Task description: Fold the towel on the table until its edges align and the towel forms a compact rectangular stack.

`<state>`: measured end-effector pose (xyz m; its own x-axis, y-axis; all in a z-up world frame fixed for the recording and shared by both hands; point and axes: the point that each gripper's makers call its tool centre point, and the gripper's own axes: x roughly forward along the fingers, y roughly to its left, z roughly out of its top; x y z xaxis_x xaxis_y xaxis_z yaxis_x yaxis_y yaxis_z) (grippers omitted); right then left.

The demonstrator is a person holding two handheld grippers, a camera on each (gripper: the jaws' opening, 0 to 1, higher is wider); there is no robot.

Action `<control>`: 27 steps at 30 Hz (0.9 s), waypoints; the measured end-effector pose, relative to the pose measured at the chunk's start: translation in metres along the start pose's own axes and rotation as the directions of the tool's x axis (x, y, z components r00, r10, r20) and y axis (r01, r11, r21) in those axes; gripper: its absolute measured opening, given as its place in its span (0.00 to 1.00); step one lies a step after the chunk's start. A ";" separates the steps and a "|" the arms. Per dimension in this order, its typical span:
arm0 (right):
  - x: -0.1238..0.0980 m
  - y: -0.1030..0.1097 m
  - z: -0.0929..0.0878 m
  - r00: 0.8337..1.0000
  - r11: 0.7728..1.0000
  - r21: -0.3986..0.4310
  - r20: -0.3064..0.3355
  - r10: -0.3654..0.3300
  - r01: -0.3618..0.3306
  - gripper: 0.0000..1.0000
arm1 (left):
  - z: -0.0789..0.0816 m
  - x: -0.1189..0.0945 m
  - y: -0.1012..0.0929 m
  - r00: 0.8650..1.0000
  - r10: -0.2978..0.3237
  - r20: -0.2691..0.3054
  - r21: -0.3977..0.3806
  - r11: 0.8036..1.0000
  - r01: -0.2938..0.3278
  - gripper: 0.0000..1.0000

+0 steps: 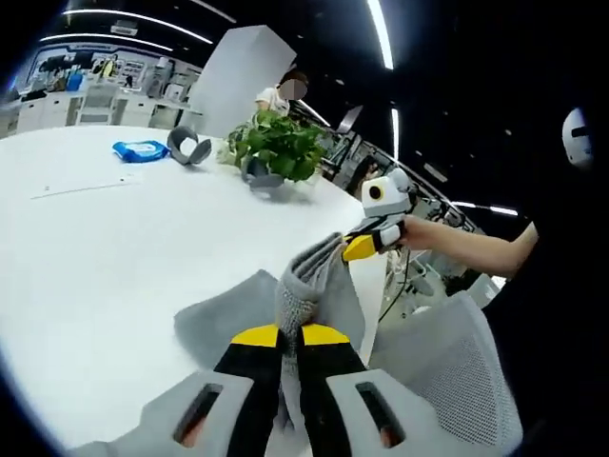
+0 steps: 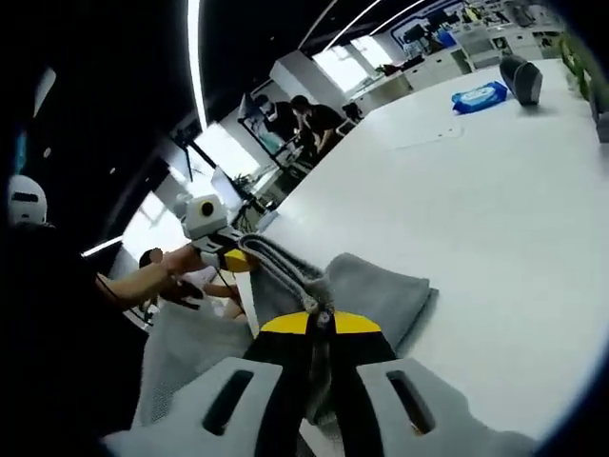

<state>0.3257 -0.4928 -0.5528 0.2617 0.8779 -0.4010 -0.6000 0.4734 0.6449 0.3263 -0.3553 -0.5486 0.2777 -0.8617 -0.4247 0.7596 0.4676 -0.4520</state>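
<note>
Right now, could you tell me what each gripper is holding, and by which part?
Both hold the grey towel: the left gripper and right gripper each pinch its raised top edge, apart from one another.

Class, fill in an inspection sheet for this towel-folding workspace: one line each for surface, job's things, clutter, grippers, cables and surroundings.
Surface: white table, bare over most of its top.
Job's things: grey towel, partly lifted off the table near its edge, one part still lying flat; not yet a neat stack.
Clutter: blue pack, grey roll and potted plant at the far side.
Grippers: left gripper shut on the towel; right gripper shut on the towel, each holding a raised part.
Cables: nothing seen.
Surroundings: mesh chair beside the table, people at desks beyond, ceiling strip lights.
</note>
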 end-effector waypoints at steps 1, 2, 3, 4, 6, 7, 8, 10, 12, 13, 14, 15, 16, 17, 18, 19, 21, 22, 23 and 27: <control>0.002 -0.005 0.000 1.000 1.000 0.013 0.001 -0.007 0.007 0.03 | -0.001 0.002 0.003 1.000 0.004 -0.004 -0.002 1.000 -0.004 0.05; 0.003 -0.007 -0.001 1.000 1.000 0.017 0.000 -0.008 0.008 0.03 | -0.002 0.004 0.006 1.000 0.011 -0.011 -0.010 1.000 -0.011 0.05; 0.005 -0.010 -0.001 1.000 1.000 0.024 0.000 -0.013 0.013 0.03 | -0.004 0.005 0.009 1.000 0.017 -0.015 -0.014 1.000 -0.017 0.05; 0.006 -0.012 -0.001 1.000 0.999 0.032 0.002 -0.019 0.018 0.03 | -0.005 0.008 0.013 1.000 0.026 -0.017 -0.017 1.000 -0.026 0.05; 0.011 -0.021 -0.002 0.999 0.998 0.057 0.006 -0.040 0.039 0.03 | -0.007 0.011 0.019 0.999 0.038 -0.022 -0.033 0.999 -0.039 0.05; 0.012 -0.023 -0.003 0.999 0.997 0.061 0.006 -0.044 0.043 0.03 | -0.009 0.013 0.023 0.998 0.049 -0.024 -0.040 0.998 -0.050 0.05; 0.014 -0.027 -0.004 0.998 0.996 0.073 0.007 -0.059 0.058 0.03 | -0.010 0.015 0.027 0.998 0.058 -0.026 -0.046 0.997 -0.059 0.05; 0.017 -0.033 -0.004 0.996 0.991 0.099 0.015 -0.092 0.090 0.03 | -0.012 0.019 0.032 0.997 0.076 -0.026 -0.052 0.996 -0.077 0.05; 0.020 -0.041 -0.003 0.991 0.989 0.084 0.032 -0.128 0.125 0.03 | -0.013 0.021 0.037 0.994 0.106 -0.020 -0.029 0.994 -0.107 0.05; 0.022 -0.042 -0.004 0.990 0.987 0.087 0.034 -0.136 0.133 0.03 | -0.013 0.023 0.042 0.991 0.135 -0.016 0.006 0.991 -0.135 0.05; 0.023 -0.046 -0.004 0.987 0.984 0.094 0.034 -0.154 0.151 0.03 | -0.015 0.024 0.042 0.989 0.147 -0.024 0.017 0.989 -0.147 0.05; 0.025 -0.047 -0.005 0.986 0.984 0.084 0.029 -0.163 0.160 0.03 | -0.016 0.025 0.044 0.986 0.163 -0.030 0.033 0.986 -0.162 0.05; 0.026 -0.050 -0.006 0.984 0.982 0.073 0.029 -0.177 0.175 0.03 | -0.017 0.026 0.046 0.983 0.181 -0.033 0.057 0.982 -0.179 0.05; 0.029 -0.052 -0.006 0.981 0.980 0.064 0.029 -0.191 0.189 0.03 | -0.019 0.027 0.048 0.980 0.194 -0.036 0.068 0.979 -0.192 0.05; 0.030 -0.054 -0.006 0.978 0.978 0.042 0.027 -0.205 0.204 0.03 | -0.021 0.029 0.052 0.976 0.214 -0.044 0.082 0.974 -0.210 0.05; 0.032 -0.057 -0.006 0.974 0.974 0.000 0.023 -0.225 0.225 0.03 | -0.022 0.029 0.053 0.974 0.223 -0.045 0.091 0.972 -0.218 0.05; 0.035 -0.061 -0.007 0.968 0.967 -0.040 0.014 -0.250 0.251 0.03 | -0.023 0.032 0.055 0.970 0.240 -0.047 0.096 0.967 -0.235 0.05; 0.037 -0.063 -0.009 0.966 0.963 -0.072 -0.001 -0.260 0.259 0.03 | -0.026 0.033 0.059 0.966 0.252 -0.054 0.104 0.964 -0.245 0.05; 0.039 -0.064 -0.010 0.965 0.961 -0.090 -0.003 -0.264 0.262 0.03 | -0.027 0.034 0.061 0.963 0.264 -0.060 0.113 0.960 -0.256 0.06; 0.041 -0.074 -0.015 0.947 0.928 -0.211 -0.022 -0.320 0.308 0.06 | -0.033 0.037 0.069 0.950 0.304 -0.070 0.189 0.939 -0.287 0.09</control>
<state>0.3694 -0.4931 -0.6266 0.4229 0.6787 -0.6005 -0.6353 0.6946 0.3376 0.3697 -0.3488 -0.6211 0.4540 -0.6625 -0.5958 0.7448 0.6492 -0.1544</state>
